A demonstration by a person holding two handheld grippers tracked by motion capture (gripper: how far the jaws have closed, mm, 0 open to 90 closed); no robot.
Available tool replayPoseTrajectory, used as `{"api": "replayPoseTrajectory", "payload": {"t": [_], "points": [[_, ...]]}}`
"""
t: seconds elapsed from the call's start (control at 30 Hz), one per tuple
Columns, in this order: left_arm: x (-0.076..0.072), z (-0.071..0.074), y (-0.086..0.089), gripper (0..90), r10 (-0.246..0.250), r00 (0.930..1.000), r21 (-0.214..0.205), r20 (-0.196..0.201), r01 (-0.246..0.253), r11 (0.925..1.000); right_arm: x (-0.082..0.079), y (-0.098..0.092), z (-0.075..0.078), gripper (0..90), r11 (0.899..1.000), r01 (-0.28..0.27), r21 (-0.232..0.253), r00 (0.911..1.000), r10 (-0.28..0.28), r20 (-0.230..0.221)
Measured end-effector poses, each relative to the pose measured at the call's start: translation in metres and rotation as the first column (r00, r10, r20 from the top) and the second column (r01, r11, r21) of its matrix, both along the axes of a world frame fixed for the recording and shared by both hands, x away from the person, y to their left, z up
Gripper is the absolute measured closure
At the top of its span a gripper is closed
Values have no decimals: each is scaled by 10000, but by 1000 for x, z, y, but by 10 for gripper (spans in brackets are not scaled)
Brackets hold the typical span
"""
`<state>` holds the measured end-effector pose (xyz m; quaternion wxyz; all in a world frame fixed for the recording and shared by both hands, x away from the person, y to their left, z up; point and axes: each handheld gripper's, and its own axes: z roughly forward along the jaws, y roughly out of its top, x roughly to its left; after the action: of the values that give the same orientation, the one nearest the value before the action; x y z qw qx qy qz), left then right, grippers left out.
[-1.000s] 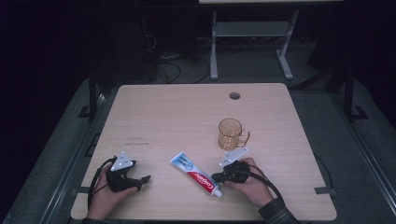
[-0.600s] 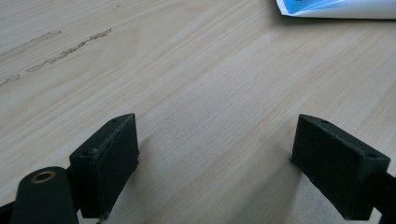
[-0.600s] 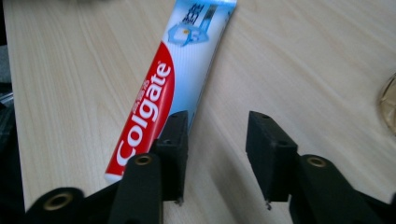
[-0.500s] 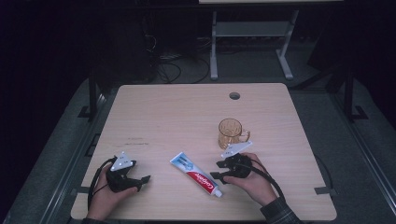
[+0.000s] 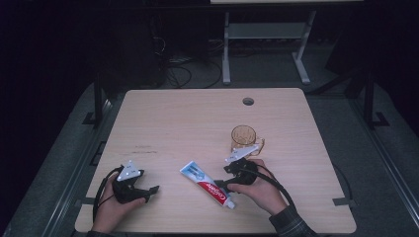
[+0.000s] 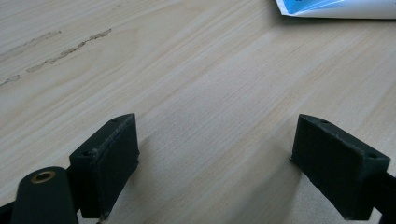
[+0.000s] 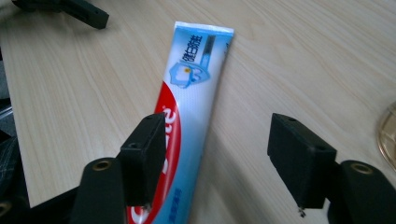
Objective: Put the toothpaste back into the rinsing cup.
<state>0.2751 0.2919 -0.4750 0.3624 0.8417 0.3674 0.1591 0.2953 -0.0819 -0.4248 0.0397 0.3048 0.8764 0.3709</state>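
So from the high view, the toothpaste tube [image 5: 206,184] is lying flat on the wooden table [image 5: 188,123] near the front edge, angled with its cap end toward the person. The right gripper [image 5: 228,178] hangs just over the tube's cap end, and its jaws have just been opening, with nothing pinched in them. An amber glass mug [image 5: 244,138] stands right behind that gripper. The left gripper [image 5: 150,189] sits low at the front left, well apart from the tube. In the left gripper view, the jaws are spread wide over bare wood, and the flat end of the tube [image 6: 336,8] peeks in at the top right corner. In the right gripper view, the jaws are spread too: the tube [image 7: 191,116] runs up from under the left jaw, the right jaw stands clear of it over bare table, and the mug's rim [image 7: 388,133] pokes in at the right edge
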Motion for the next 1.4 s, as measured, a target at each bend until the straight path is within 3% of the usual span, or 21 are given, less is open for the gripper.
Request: {"api": "replayPoseTrajectory", "payload": {"t": [0.33,0.83,1.4], "points": [[0,0,0,137,-2,10000,6,-3,2,10000,7,23,3,337,9999,-110,-66,9999,110,47],[0,0,0,137,-22,10000,29,-4,22,10000,20,68,-8,329,9963,-376,-777,9992,364,-165],[0,0,0,137,-59,10000,39,-17,59,10000,33,87,-28,353,9862,-278,-1629,9984,193,-534]]}}
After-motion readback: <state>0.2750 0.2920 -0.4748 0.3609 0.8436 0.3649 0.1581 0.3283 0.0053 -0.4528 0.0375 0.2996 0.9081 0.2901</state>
